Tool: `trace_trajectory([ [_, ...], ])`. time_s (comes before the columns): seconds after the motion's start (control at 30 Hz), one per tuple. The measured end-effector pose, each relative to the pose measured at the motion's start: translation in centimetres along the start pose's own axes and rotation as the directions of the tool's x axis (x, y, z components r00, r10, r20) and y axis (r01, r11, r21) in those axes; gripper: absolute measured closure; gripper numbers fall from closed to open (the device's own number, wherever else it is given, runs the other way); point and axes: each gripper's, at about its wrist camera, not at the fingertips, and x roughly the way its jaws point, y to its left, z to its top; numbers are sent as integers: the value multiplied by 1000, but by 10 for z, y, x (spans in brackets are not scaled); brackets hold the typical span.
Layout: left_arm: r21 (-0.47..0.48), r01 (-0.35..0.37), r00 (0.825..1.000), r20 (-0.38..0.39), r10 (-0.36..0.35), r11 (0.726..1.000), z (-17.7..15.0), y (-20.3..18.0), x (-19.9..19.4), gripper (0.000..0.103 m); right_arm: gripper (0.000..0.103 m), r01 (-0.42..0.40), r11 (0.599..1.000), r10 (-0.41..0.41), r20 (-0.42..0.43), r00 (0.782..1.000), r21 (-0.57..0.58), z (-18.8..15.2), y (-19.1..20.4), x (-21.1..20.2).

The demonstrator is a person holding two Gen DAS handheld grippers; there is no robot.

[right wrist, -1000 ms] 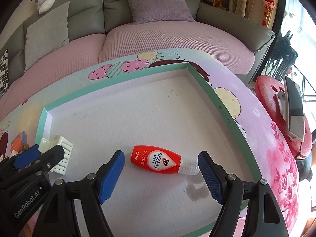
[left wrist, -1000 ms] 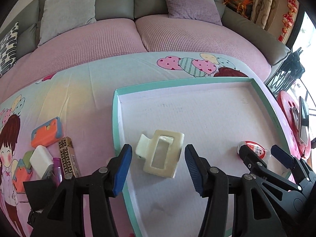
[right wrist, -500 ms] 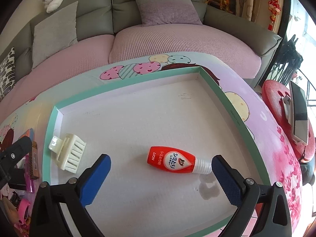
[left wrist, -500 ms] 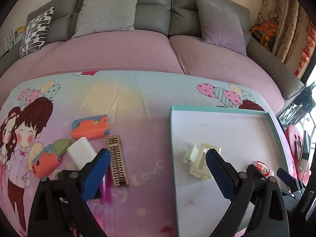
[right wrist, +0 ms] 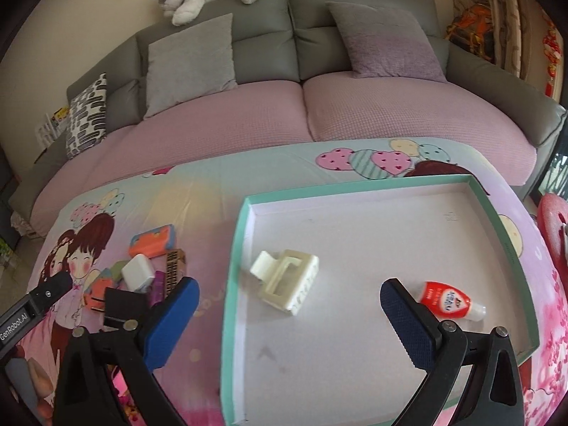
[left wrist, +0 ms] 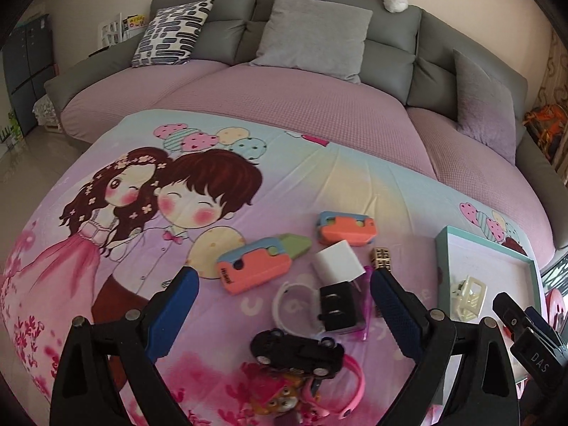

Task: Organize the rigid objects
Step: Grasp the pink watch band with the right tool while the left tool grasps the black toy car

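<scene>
Plenty left to sort: a loose pile of small things sits on the cartoon-print tabletop cloth [left wrist: 106, 248], just beside the left wall of the teal-rimmed tray [right wrist: 234, 248]. In it are an orange-and-blue toy block [left wrist: 254, 266], a second one [left wrist: 346, 229] behind it, a white charger [left wrist: 337, 262], a black clip-like piece [left wrist: 337, 307], a black toy car [left wrist: 298, 351] and a pink band [left wrist: 351, 387] nearest the camera.

Inside the tray, a cream hair claw [right wrist: 285, 280] lies toward the left wall and a red glue bottle [right wrist: 449, 300] toward the right wall, nozzle pointing right.

The left gripper [left wrist: 284, 314] hangs right over the pile, fingers spread wide with nothing between them; the car lies dead ahead and low between them, its long axis running across the gap. That axis looks like the catch: a wrist roll would likely be needed to pinch it across its width.

The right gripper [right wrist: 289, 323] is over the tray, fingers [right wrist: 404, 314] equally wide apart and empty, so the left hand is clearly nearer the pile.
</scene>
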Motion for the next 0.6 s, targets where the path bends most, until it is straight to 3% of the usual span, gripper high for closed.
trace_trajectory([
  [0.17, -42, -34, 999, -29, 33, 999, -9, 33, -4, 6, 0, -109, 990, 106, -41, 994, -87, -10, 47, 2],
  [0.3, -68, -22, 998, -59, 18, 997, -18, 51, -4, 6, 0, -185, 974, 173, -99, 980, -134, -24, 74, 5],
  [0.6, -122, -16, 992, -123, 1, 992, -41, 75, 11, 6, 0, -252, 948, 209, -220, 953, -192, -54, 111, 18],
])
